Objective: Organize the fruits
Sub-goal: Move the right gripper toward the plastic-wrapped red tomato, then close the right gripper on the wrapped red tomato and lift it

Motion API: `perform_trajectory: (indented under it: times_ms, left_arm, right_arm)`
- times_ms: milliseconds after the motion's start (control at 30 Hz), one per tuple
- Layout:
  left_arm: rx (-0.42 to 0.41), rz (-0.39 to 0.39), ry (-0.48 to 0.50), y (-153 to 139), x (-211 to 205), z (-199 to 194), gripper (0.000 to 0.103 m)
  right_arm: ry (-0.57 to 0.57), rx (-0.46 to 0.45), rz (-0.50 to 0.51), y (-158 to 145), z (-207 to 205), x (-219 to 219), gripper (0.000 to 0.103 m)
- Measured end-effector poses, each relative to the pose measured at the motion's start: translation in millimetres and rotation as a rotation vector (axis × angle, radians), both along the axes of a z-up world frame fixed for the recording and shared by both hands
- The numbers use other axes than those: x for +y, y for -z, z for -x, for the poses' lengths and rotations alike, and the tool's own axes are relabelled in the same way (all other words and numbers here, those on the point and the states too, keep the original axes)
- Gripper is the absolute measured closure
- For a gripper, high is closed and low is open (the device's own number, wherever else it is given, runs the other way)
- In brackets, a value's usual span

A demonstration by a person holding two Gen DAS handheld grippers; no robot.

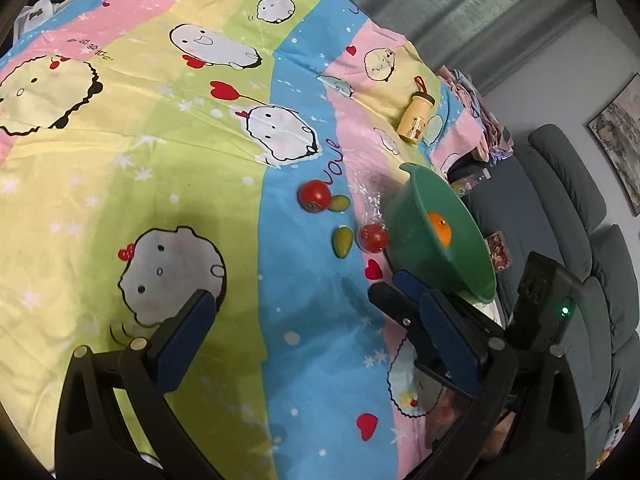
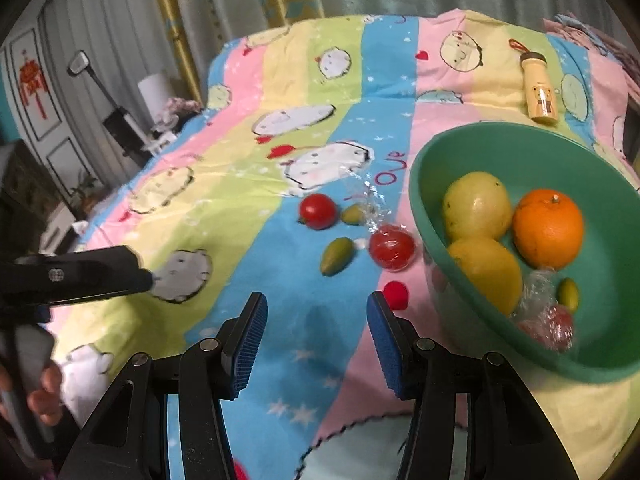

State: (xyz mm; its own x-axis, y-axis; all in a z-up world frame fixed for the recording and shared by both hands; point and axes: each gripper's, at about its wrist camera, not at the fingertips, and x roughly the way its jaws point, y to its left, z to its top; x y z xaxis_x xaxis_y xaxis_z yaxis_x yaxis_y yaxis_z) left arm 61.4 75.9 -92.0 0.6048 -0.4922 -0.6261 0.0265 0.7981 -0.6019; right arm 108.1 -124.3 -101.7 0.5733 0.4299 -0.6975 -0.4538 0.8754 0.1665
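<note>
Four small fruits lie loose on the blue stripe of the bedspread [image 2: 304,320], just left of the green bowl [image 2: 460,292]: a bare tomato [image 2: 318,211], a green olive-like fruit [image 2: 353,213] touching its right side, a second green fruit [image 2: 337,256] nearer the camera, and a plastic-wrapped tomato [image 2: 391,246] lying close to the bowl's rim. Between these fruits and the right gripper [image 2: 316,340] the cloth is flat and open.

That gripper hangs above the cloth with its blue pads [image 2: 250,344] spread apart, holding and touching nothing. The left gripper [image 1: 312,322] is likewise spread wide and empty; in its own view the right gripper's dark body crosses in front of its right-hand finger.

Inside the bowl sit an orange [image 2: 548,229], a yellow-green round fruit [image 2: 477,205], a yellow one [image 2: 490,273], a small green fruit [image 2: 568,295] and a wrapped red one [image 2: 550,326]. The bowl tilts toward the camera near the bed's right edge, where a grey sofa [image 1: 568,184] stands alongside. A yellow bottle [image 2: 539,87] lies on the cloth beyond the bowl, well apart from the loose fruit.
</note>
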Motion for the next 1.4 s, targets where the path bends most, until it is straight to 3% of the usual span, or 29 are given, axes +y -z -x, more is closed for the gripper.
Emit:
perform_trajectory:
  times_ms: [133, 300, 367, 467, 633, 733, 967, 1200, 1300, 1400]
  left_arm:
    - [0.005, -0.015, 0.007, 2.4, 0.7, -9.2, 0.001]
    - [-0.017, -0.068, 0.032, 0.1, -4.9, -23.1, 0.001]
    - [-0.031, -0.102, 0.034, -0.9, -8.7, -31.3, 0.001]
    - [-0.054, -0.162, 0.030, -2.8, -16.3, -45.3, 0.001]
    - [-0.103, -0.330, 0.058, -5.3, -37.7, -68.7, 0.001]
    - [-0.107, -0.369, 0.067, -0.4, -41.5, -82.3, 0.002]
    - [-0.104, -0.389, 0.080, 12.6, -45.6, -100.7, 0.015]
    - [-0.097, -0.347, 0.100, 21.1, -46.7, -114.1, 0.022]
    - [-0.102, -0.316, 0.123, 21.1, -46.0, -117.0, 0.032]
    - [-0.095, -0.317, 0.146, 21.9, -45.8, -121.3, 0.035]
  right_arm:
    - [0.032, -0.019, 0.051, 4.3, -3.5, 2.2, 0.051]
    - [0.183, 0.013, -0.025, 2.6, -18.0, -39.5, 0.051]
    - [0.166, 0.049, -0.099, 3.3, -22.8, -53.6, 0.051]
    - [0.150, 0.051, -0.059, 3.4, -22.0, -46.8, 0.051]
    - [0.116, 0.061, -0.069, 6.1, -26.9, -31.2, 0.051]
    - [0.114, 0.065, -0.066, 8.8, -31.3, -21.8, 0.051]
    - [0.156, 0.078, -0.128, 14.0, -41.7, -15.2, 0.051]
    - [0.211, 0.119, -0.211, 23.4, -52.8, -15.0, 0.051]
    - [0.219, 0.122, -0.232, 23.7, -55.8, -14.6, 0.052]
    - [0.225, 0.119, -0.221, 24.8, -58.8, -11.0, 0.052]
